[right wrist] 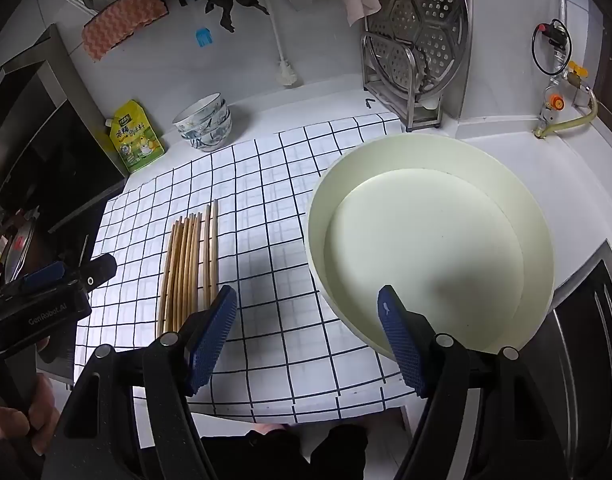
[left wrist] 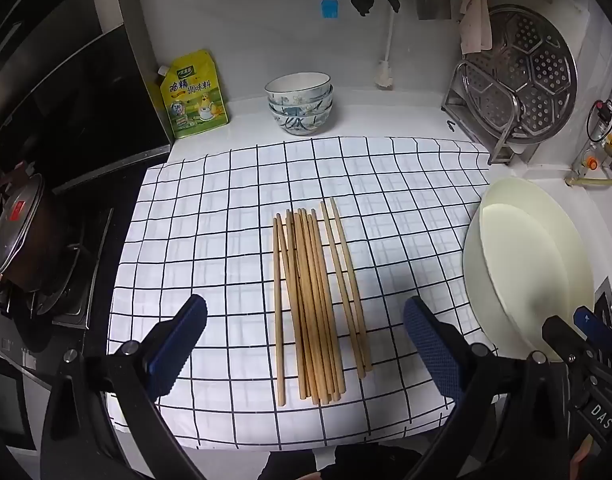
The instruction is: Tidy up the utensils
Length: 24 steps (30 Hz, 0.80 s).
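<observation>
left gripper [left wrist: 306,344] jaws wide, empty | right gripper [right wrist: 306,334] jaws wide, empty | chopsticks [left wrist: 313,300] loose on checked cloth [left wrist: 405,208], beside my cream basin [right wrist: 537,240] | risk: round sticks roll, scatter when pinched

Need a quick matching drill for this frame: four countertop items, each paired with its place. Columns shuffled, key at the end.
1. chopsticks
2. stacked bowls
3. seasoning pouch
4. cream basin

a. right edge of the checked cloth
b. back left, beside the black cooker panel
c. middle of the checked cloth
d. bare counter behind the cloth

Pairs: 1-c, 2-d, 3-b, 4-a
</observation>
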Each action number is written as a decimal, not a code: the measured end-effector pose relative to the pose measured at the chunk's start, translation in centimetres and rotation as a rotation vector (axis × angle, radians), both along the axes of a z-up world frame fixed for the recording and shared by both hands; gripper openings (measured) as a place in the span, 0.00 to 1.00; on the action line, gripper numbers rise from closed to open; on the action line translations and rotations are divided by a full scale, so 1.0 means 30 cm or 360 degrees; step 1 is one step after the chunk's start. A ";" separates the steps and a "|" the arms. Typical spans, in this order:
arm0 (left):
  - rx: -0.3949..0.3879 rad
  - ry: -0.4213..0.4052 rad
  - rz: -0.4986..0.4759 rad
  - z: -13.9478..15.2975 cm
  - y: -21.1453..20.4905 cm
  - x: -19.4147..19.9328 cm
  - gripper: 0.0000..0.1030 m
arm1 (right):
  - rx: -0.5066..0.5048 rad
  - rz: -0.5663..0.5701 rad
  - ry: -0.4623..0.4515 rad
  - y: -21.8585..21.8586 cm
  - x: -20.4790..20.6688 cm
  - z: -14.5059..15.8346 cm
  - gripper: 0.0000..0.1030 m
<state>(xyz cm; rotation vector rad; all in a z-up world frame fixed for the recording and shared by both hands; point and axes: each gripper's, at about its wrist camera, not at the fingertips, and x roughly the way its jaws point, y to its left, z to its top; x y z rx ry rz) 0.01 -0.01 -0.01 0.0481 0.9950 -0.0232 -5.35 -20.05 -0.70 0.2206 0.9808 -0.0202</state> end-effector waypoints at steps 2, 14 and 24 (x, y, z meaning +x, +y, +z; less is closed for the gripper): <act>-0.0001 -0.0002 0.0002 0.001 0.000 -0.001 0.94 | -0.0007 -0.0001 -0.0001 0.001 0.000 0.001 0.68; -0.0004 0.0002 0.0005 -0.004 -0.001 0.001 0.94 | -0.0002 -0.0001 -0.0005 0.005 0.000 0.002 0.68; -0.0003 -0.0007 0.0006 0.001 0.006 -0.005 0.94 | 0.0000 0.0000 -0.0007 0.006 -0.002 0.003 0.68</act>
